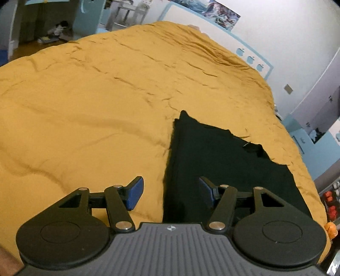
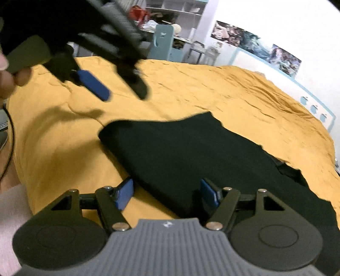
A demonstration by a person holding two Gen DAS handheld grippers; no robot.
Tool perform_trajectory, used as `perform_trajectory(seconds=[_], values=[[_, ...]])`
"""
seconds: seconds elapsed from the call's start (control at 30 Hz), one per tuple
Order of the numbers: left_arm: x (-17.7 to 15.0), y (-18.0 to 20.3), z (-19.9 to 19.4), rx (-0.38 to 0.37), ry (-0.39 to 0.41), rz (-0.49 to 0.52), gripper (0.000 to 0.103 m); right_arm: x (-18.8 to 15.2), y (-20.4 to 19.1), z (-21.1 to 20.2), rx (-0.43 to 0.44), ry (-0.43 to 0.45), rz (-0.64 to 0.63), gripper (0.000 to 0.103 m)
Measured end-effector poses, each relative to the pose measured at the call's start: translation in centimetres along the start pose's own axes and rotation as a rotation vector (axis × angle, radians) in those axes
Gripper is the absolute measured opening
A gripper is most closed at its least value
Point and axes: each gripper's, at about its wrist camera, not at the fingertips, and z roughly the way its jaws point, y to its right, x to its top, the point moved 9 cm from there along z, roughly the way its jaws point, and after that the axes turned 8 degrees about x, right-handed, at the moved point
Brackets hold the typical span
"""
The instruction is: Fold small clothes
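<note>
One black garment (image 1: 212, 161) on bedspread (image 1: 85, 95); two tongs, both agape.

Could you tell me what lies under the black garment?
The black garment lies flat on the mustard-yellow bedcover, which shows all around it. Whatever sits directly beneath the cloth is covered, so I cannot see it.

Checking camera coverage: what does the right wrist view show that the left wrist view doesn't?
Right wrist only: the left gripper from outside, blurred, jaws apart, hanging over the mustard-yellow bedspread, plus a white shelf unit.
Left wrist only: three blue apple stickers closer up, and a dark doorway.
Both: the flat black garment on the bedspread; neither gripper holds it.
</note>
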Motion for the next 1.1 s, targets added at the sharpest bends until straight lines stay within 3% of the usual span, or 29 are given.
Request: perform_trajectory(seconds=[0.13,0.3,0.43,0.67,0.83,0.93,1.03,1.1], values=[[2.1,0.1,2.5,-0.073,-0.035,0.01,0.069,1.9,-1.1,2.0,-0.033,0.017,-0.04,0.065],[4.2,-0.2,7.7,-0.219,-0.086,-0.019,0.069,3.7,-1.0,4.2,-0.063,0.009,-0.022,0.063],[5.7,-0.6,11.8,-0.252,-0.144,-0.032,0.069,4.3,-0.9,5.2,-0.059,-0.006,0.008,0.05],[6.8,1.2,18.0,-0.31,-0.271,-0.01,0.07,4.3,-0.9,5.8,-0.071,0.001,-0.02,0.05],[7.3,3.6,20.9,-0.356,-0.341,0.012,0.076,4.4,-0.6,5.9,-0.058,-0.007,-0.006,0.05],[7.3,4.6,22.4,-0.381,-0.367,-0.01,0.076,4.5,-0.6,6.0,-0.047,-0.007,0.0,0.043],[7.1,5.5,22.8,-0.356,-0.363,0.026,0.067,4.4,-0.6,6.2,-0.042,-0.009,0.0,0.024],[7.2,5.6,22.6,-0.329,-0.357,0.049,0.041,4.3,-0.4,6.2,-0.052,-0.014,-0.009,0.018]])
